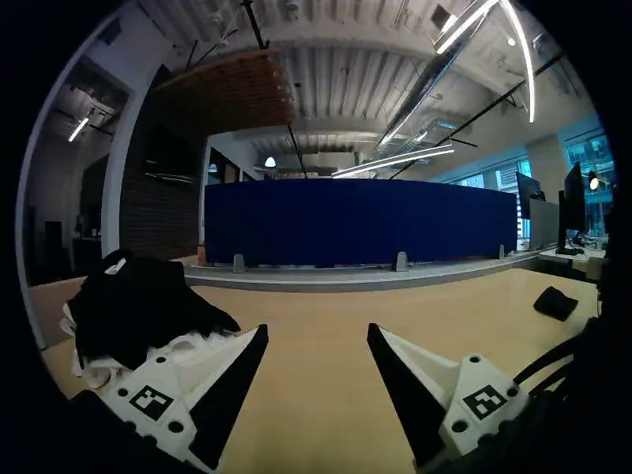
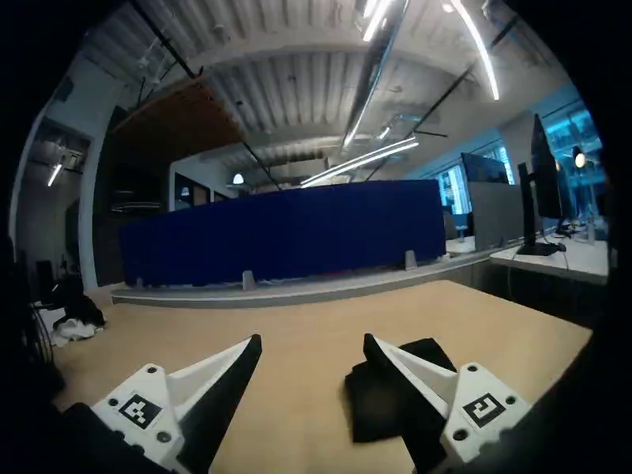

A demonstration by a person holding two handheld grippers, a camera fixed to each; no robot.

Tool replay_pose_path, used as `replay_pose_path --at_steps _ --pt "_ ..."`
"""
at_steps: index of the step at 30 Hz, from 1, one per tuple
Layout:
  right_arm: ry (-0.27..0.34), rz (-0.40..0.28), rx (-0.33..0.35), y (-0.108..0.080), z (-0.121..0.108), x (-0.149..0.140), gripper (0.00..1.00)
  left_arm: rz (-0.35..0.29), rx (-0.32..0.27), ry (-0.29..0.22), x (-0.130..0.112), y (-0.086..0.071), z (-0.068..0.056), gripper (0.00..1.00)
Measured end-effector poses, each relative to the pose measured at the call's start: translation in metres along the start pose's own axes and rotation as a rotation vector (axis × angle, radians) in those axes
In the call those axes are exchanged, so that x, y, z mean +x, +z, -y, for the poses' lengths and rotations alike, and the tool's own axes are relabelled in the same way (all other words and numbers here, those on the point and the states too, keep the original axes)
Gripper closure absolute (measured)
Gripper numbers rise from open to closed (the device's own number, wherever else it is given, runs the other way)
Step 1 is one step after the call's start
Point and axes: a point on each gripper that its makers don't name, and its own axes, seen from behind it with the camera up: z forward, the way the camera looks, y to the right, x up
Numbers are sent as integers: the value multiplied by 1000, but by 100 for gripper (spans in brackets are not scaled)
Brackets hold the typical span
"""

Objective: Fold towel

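A heap of black and white towels [image 1: 134, 312] lies on the wooden table [image 1: 332, 316] at the left in the left gripper view, just beyond my left finger. My left gripper [image 1: 317, 336] is open, nothing between its fingers. A small folded black towel [image 1: 555, 302] rests at the table's right. In the right gripper view that folded black towel [image 2: 379, 387] lies under and beside my right finger. My right gripper [image 2: 312, 346] is open above the table [image 2: 300, 332], holding nothing. The heap of towels [image 2: 75, 320] appears far left.
A blue partition [image 1: 355, 221] runs along the table's back edge on a grey rail. Monitors [image 1: 573, 205] stand on a desk to the right. Black cables [image 1: 553, 363] trail by my right finger in the left gripper view.
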Motion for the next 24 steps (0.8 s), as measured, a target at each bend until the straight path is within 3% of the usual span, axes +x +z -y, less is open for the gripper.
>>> replay_pose_path --at_steps 24 --pt "-104 -9 -2 -2 5 -5 0 0 0 0 -1 -1 -1 7"
